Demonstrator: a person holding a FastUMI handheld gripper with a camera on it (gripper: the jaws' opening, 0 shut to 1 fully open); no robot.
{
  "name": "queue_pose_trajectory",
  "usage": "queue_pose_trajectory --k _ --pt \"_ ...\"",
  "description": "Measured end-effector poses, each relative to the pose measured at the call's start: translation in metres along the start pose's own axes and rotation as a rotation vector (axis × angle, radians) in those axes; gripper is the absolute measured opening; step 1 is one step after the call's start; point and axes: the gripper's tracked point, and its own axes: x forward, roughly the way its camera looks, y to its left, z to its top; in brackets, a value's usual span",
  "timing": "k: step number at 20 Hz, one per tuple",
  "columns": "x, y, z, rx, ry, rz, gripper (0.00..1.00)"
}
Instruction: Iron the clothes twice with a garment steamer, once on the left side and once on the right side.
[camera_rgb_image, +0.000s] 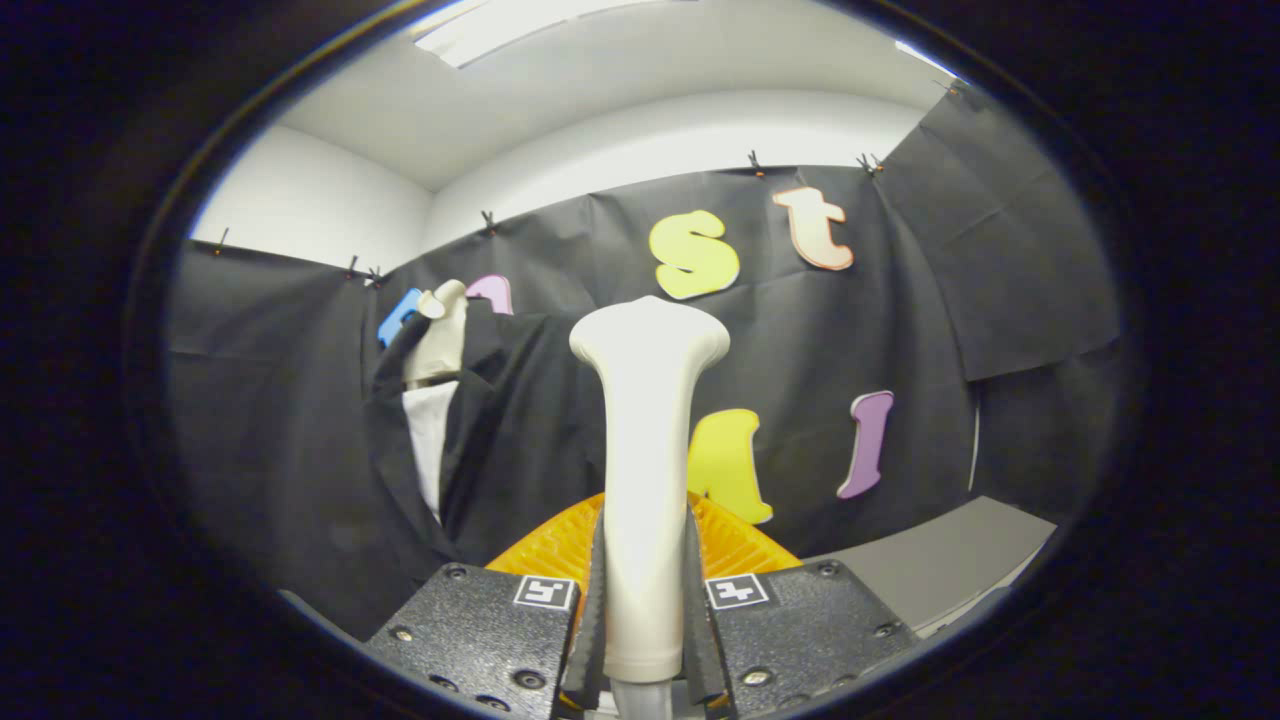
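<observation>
The garment steamer (647, 470) stands upright between our fingers (645, 620), which are closed on the lower part of its pale handle from both sides, so we hold it firmly; its flared head rises above the fingers and points up and ahead; just behind the handle sits an orange ribbed thing (735, 545), which we cannot identify for certain, though it may be the stand the steamer belongs to; the clothes, a dark jacket (500, 430) over a white shirt front (428, 445) on a pale mannequin neck (440, 340), hang beyond the fingers and off to their left, against the black booth wall (900, 330); we judge the step in hand to be carrying the steamer across to the jacket, with neither pass yet begun; to do it well we should keep the grip low and square so the handle does not twist, swing the head toward the cloth, bring it near one lapel, then draw it evenly along that side before crossing to the other; the room between steamer and jacket looks open, so the swing left seems free; to the right a grey counter (950, 560) edge runs near the fingers, and the wall cloth hangs close behind the jacket, so we should mind both, and the orange thing as we lift away
</observation>
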Motion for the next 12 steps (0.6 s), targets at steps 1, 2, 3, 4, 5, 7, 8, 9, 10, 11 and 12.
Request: queue_pose_trajectory --k 1,2,3,4,5,7,8,9,10,11,12 --pt "0.005 0.012 0.003 -0.009 -0.013 0.019 0.34" --pt "0.007 0.023 0.007 -0.014 -0.028 0.033 0.34" --pt "0.009 0.036 0.009 -0.025 -0.045 0.049 0.34" --pt "0.010 0.047 0.011 -0.038 -0.055 0.061 0.35" --pt "0.010 0.057 0.015 -0.040 -0.078 0.073 0.35" --pt "0.010 0.073 0.014 -0.075 -0.100 0.086 0.34" --pt "0.009 0.080 0.011 -0.090 -0.104 0.089 0.34" --pt "0.009 0.085 0.005 -0.103 -0.097 0.090 0.34" --pt "0.010 0.086 -0.004 -0.110 -0.085 0.094 0.35" --pt "0.010 0.088 -0.012 -0.112 -0.068 0.094 0.35" --pt "0.010 0.086 -0.022 -0.112 -0.044 0.090 0.35"
